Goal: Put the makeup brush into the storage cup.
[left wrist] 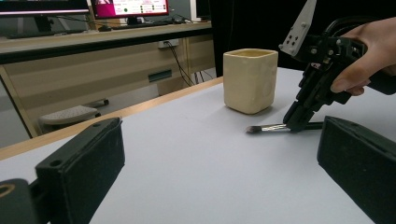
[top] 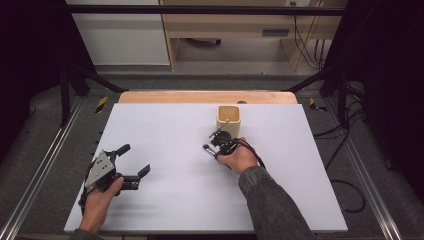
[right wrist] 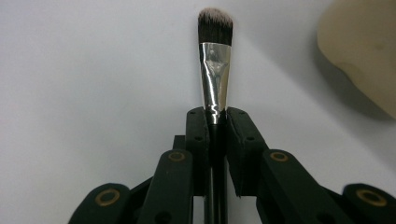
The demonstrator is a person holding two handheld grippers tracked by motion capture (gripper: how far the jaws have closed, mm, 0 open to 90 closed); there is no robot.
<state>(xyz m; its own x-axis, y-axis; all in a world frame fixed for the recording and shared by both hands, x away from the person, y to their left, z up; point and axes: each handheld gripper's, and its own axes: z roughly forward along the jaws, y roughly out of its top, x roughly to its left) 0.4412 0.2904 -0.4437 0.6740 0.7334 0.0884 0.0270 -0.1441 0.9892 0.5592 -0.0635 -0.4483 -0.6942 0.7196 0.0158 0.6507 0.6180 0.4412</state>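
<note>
A makeup brush (right wrist: 214, 70) with a silver ferrule and dark bristles sticks out from between the jaws of my right gripper (right wrist: 217, 114), which is shut on its black handle. In the left gripper view the brush (left wrist: 267, 128) lies level, just above or on the white table, with the right gripper (left wrist: 296, 123) angled down onto it. A cream square cup (top: 229, 119) stands just behind the right gripper (top: 210, 146). My left gripper (top: 136, 159) rests open near the front left of the table, with nothing between its wide-set pads (left wrist: 86, 161).
The white board (top: 175, 125) covers the table, with a wooden strip (top: 200, 96) along its far edge. Black frame posts stand at both sides, and cables lie on the floor to the right. A desk with monitors (left wrist: 126, 7) is beyond the far edge.
</note>
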